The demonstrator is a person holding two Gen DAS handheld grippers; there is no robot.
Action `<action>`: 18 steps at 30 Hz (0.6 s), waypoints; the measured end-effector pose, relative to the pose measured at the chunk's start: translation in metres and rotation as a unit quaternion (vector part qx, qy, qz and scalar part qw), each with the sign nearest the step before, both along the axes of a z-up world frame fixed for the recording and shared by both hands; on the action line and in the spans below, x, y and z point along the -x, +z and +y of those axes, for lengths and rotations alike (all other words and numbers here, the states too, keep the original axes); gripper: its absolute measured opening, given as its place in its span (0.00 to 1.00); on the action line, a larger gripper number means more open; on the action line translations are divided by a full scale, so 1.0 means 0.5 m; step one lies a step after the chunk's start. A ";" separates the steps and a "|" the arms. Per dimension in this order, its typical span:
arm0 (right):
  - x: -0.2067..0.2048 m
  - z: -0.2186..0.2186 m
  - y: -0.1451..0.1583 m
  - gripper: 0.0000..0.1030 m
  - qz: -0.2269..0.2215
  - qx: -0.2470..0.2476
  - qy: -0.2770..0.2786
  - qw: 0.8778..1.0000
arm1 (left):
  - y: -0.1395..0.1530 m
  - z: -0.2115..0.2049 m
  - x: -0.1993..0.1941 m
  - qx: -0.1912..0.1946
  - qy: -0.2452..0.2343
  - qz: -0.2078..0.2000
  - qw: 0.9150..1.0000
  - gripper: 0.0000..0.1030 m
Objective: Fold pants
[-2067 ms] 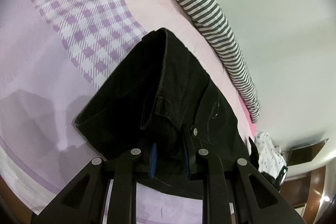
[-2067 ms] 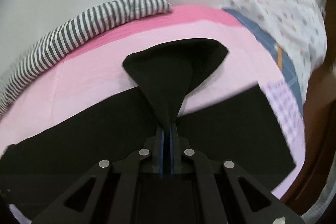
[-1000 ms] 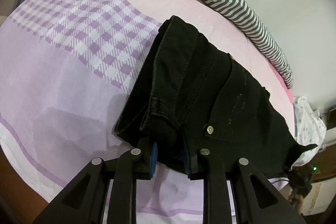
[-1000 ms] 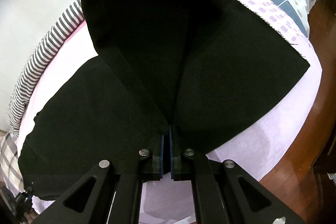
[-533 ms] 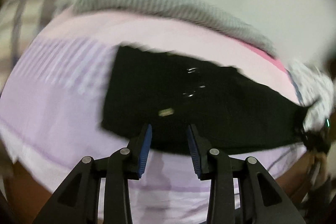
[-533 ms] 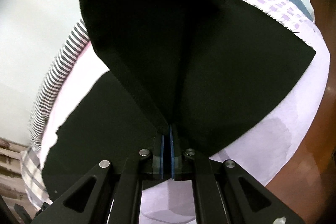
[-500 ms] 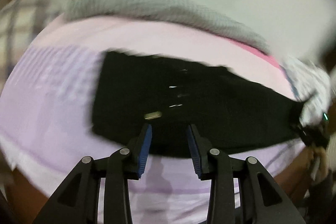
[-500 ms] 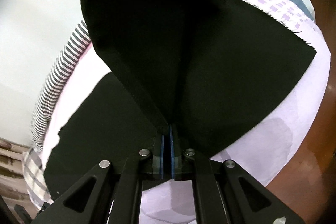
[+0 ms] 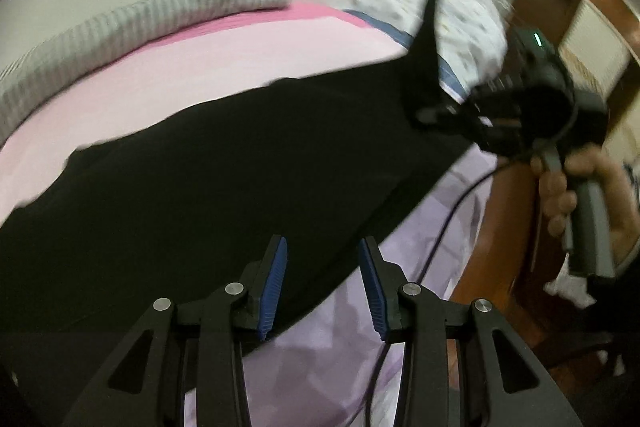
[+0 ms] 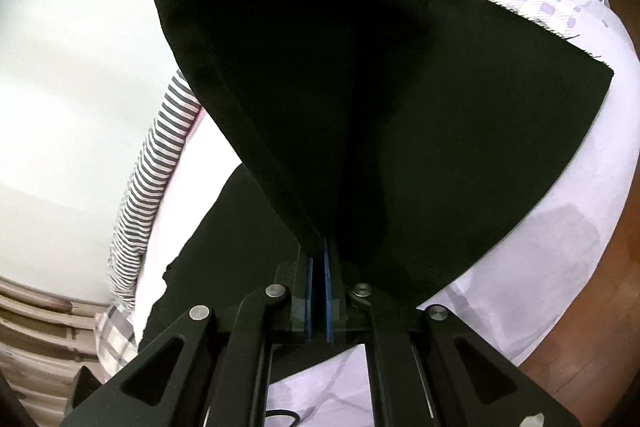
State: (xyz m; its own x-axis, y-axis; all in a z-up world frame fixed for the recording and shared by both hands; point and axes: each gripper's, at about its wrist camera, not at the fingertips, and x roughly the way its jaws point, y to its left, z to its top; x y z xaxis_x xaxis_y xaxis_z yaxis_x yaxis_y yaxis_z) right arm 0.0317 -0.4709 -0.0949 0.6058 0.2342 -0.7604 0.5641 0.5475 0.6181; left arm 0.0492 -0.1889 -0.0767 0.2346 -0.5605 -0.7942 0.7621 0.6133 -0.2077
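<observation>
The right gripper [image 10: 318,291] pinches a hem corner of the black pants [image 9: 224,179], lifting it into a peak; the left gripper [image 9: 323,281] hovers with jaws parted and nothing between them, above the near edge of the pants. The garment lies lengthwise across the pink-and-lilac bedsheet [image 9: 168,67] — its long axis running from lower left to the raised corner at upper right. A striped bolster [image 9: 120,23] lines the far edge by the wall, patterned bedding [image 9: 460,7] is heaped beyond, and a black cable [image 9: 440,227] trails over the sheet.
</observation>
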 end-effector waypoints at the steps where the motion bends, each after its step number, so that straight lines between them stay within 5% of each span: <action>1: 0.003 -0.005 0.000 0.03 -0.003 -0.003 0.001 1.000 | -0.004 -0.015 0.004 -0.002 -0.008 -0.002 1.000 0.38; 9: 0.025 -0.042 0.011 0.03 -0.034 -0.042 -0.012 0.998 | -0.013 -0.077 -0.004 -0.001 -0.027 0.008 1.000 0.38; 18: 0.045 -0.062 0.014 0.03 -0.029 -0.053 -0.016 0.998 | -0.042 -0.127 -0.015 -0.053 -0.004 -0.052 0.997 0.38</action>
